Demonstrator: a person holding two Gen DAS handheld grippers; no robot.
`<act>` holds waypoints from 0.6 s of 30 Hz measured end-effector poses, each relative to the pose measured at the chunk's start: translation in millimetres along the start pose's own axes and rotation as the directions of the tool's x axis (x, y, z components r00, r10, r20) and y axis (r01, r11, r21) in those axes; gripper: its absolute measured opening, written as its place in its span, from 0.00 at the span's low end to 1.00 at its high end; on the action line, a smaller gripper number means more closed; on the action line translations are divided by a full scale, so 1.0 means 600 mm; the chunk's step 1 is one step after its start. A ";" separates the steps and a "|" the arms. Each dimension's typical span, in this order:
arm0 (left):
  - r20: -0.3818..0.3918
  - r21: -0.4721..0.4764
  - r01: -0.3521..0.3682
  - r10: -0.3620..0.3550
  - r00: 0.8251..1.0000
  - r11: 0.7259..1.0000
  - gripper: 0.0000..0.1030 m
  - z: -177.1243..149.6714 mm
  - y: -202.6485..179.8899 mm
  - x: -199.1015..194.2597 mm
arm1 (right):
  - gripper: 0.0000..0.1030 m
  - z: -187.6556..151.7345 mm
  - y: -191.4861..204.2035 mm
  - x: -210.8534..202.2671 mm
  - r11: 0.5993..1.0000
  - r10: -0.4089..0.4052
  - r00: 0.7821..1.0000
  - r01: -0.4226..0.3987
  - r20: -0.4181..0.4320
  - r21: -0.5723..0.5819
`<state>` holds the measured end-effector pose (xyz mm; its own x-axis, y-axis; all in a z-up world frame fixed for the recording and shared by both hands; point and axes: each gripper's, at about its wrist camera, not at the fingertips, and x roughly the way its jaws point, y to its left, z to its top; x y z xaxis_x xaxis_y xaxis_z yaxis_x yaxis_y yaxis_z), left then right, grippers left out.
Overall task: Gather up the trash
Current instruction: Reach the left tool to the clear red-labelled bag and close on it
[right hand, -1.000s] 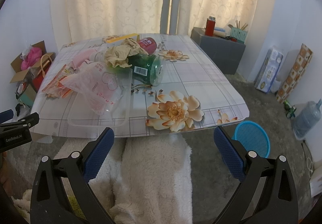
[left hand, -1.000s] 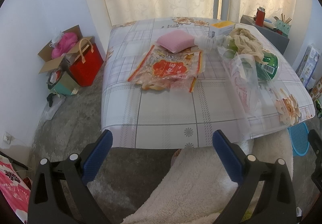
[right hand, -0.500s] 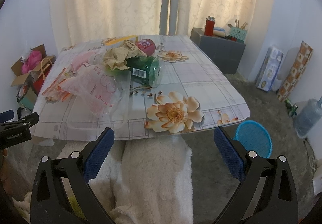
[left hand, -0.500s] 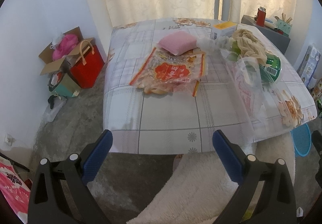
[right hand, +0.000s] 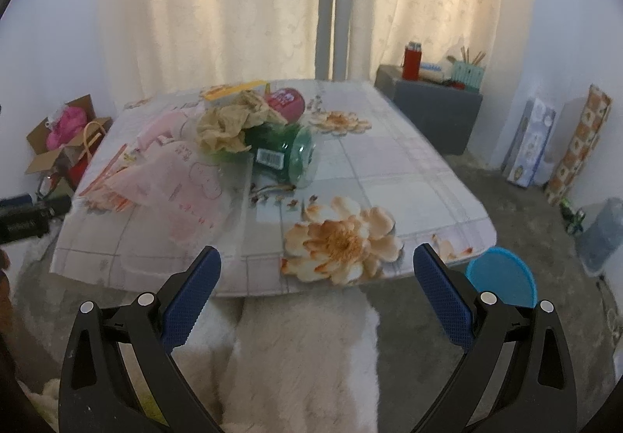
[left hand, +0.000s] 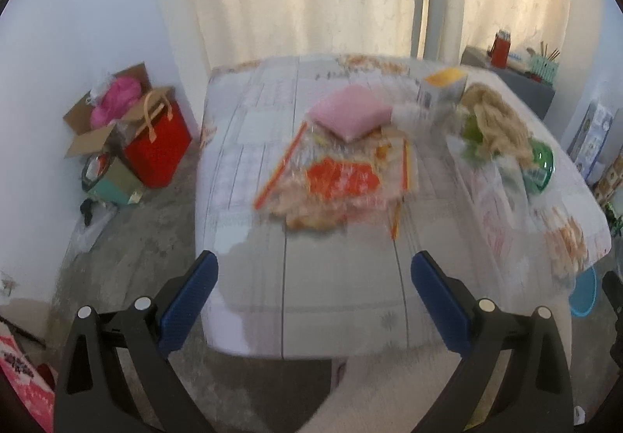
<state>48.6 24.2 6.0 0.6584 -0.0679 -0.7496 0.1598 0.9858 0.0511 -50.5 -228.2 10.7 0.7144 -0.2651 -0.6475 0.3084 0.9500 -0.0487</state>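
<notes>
Trash lies across a low table [left hand: 335,277] with a flowered cloth. A clear snack wrapper with a red label [left hand: 342,176] lies mid-table, a pink packet [left hand: 348,115] behind it. Further right are crumpled brown paper [right hand: 229,121], a green jar on its side [right hand: 288,154], a pink-printed plastic bag [right hand: 183,187] and a yellow-topped box [left hand: 444,84]. My left gripper [left hand: 313,294] hangs open before the table's near edge, well short of the wrapper. My right gripper [right hand: 317,291] is open too, in front of the table's near right edge. Both hold nothing.
A blue basket [right hand: 502,281] sits on the floor at the table's right corner. A red bag [left hand: 155,148] and cardboard boxes [left hand: 97,125] stand by the left wall. A grey cabinet [right hand: 432,113] is at the back right. White fleece [right hand: 307,355] lies below the grippers.
Both grippers have drawn back and risen a little, so the table looks smaller and farther. The left view is blurred by motion. Nothing on the table has moved.
</notes>
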 end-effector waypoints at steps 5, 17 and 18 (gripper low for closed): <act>0.044 -0.053 0.114 -0.112 0.993 0.992 0.95 0.026 0.023 0.015 | 0.92 0.014 -0.006 0.002 1.000 0.029 0.998 -0.029 0.063 0.003; 0.063 -0.109 0.207 -0.202 0.977 0.972 0.94 0.058 0.036 0.064 | 0.92 0.045 -0.024 0.038 0.987 0.157 0.985 -0.159 0.077 0.026; 0.059 -0.112 0.214 -0.208 0.976 0.970 0.94 0.059 0.036 0.067 | 0.92 0.047 -0.024 0.041 0.984 0.172 0.982 -0.174 0.073 0.029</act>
<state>104.5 37.4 0.5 0.6527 -0.2805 -0.7038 0.2132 0.9594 -0.1846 -19.8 -253.1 17.1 0.8010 -0.1092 -0.5887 0.1969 0.9766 0.0868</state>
